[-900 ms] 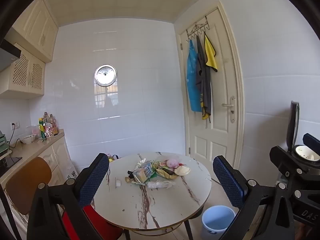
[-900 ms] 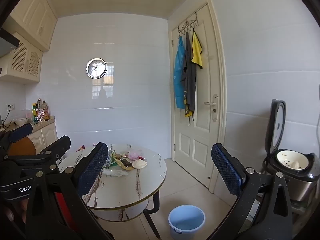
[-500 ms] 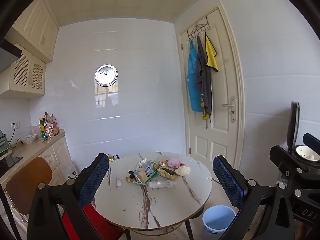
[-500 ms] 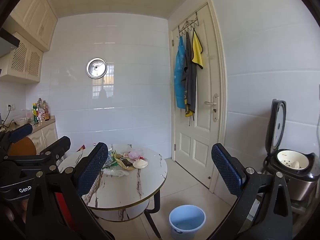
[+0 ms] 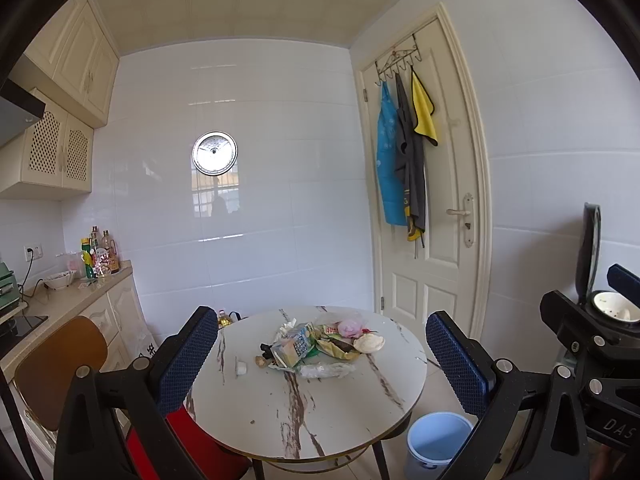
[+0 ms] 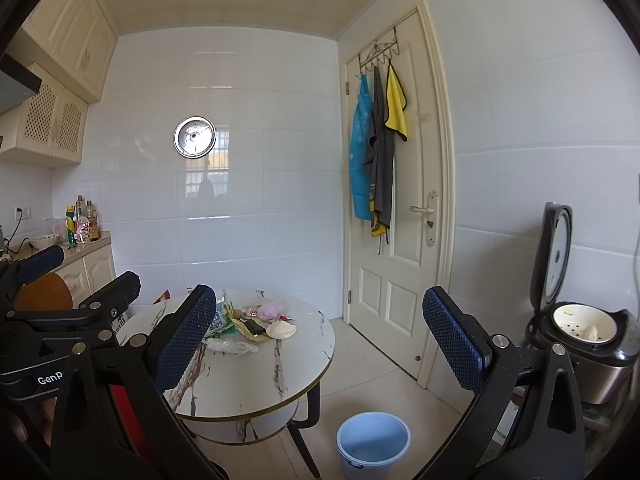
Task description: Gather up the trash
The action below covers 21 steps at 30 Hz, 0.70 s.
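Observation:
A heap of trash (image 5: 316, 346) lies on the far half of a round marble table (image 5: 320, 412): wrappers, a pink ball, a pale shell-like piece, a crumpled clear bag. A small white cup (image 5: 241, 368) stands apart to its left. A light blue bucket (image 5: 438, 442) sits on the floor by the table's right side. My left gripper (image 5: 322, 360) is open, well short of the table, with nothing between its fingers. My right gripper (image 6: 320, 336) is also open and empty, farther right; from there the trash (image 6: 252, 326) and bucket (image 6: 373, 444) show too.
A brown-backed chair with a red seat (image 5: 60, 364) stands at the table's left, by a counter (image 5: 60, 304) with bottles. A white door (image 5: 436, 240) with hanging cloths is at the right. An open rice cooker (image 6: 580, 324) stands at the far right.
Both grippers have drifted very slightly; the table and trash sit a touch differently in view. Nothing was taken hold of or let go.

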### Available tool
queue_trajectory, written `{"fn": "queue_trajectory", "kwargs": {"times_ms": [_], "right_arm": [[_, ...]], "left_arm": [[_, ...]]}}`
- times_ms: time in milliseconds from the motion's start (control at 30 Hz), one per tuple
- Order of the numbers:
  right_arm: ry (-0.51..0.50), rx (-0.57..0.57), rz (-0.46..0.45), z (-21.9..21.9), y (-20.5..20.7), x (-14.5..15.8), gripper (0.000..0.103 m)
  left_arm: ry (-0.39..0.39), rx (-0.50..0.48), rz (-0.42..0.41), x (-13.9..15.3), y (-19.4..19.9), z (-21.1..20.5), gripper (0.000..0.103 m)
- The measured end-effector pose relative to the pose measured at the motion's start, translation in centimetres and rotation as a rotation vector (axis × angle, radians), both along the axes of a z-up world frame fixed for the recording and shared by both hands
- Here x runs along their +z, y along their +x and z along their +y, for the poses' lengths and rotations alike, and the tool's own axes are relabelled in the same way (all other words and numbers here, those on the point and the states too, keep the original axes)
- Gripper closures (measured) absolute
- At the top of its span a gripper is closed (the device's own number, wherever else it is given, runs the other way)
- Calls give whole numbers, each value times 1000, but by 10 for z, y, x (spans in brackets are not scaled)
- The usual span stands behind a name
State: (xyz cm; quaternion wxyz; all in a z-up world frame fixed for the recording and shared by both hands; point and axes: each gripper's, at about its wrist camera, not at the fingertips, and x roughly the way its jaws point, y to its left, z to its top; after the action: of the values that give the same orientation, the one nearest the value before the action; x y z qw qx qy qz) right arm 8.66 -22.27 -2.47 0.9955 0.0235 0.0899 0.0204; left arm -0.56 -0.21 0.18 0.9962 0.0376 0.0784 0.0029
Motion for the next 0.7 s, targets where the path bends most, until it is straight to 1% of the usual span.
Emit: {"fn": "queue_trajectory", "kwargs": {"times_ms": [700], "right_arm": [[0,2,3,1,0,0,0]], "left_arm": [[-2,5,0,1,-1,0,1]]}}
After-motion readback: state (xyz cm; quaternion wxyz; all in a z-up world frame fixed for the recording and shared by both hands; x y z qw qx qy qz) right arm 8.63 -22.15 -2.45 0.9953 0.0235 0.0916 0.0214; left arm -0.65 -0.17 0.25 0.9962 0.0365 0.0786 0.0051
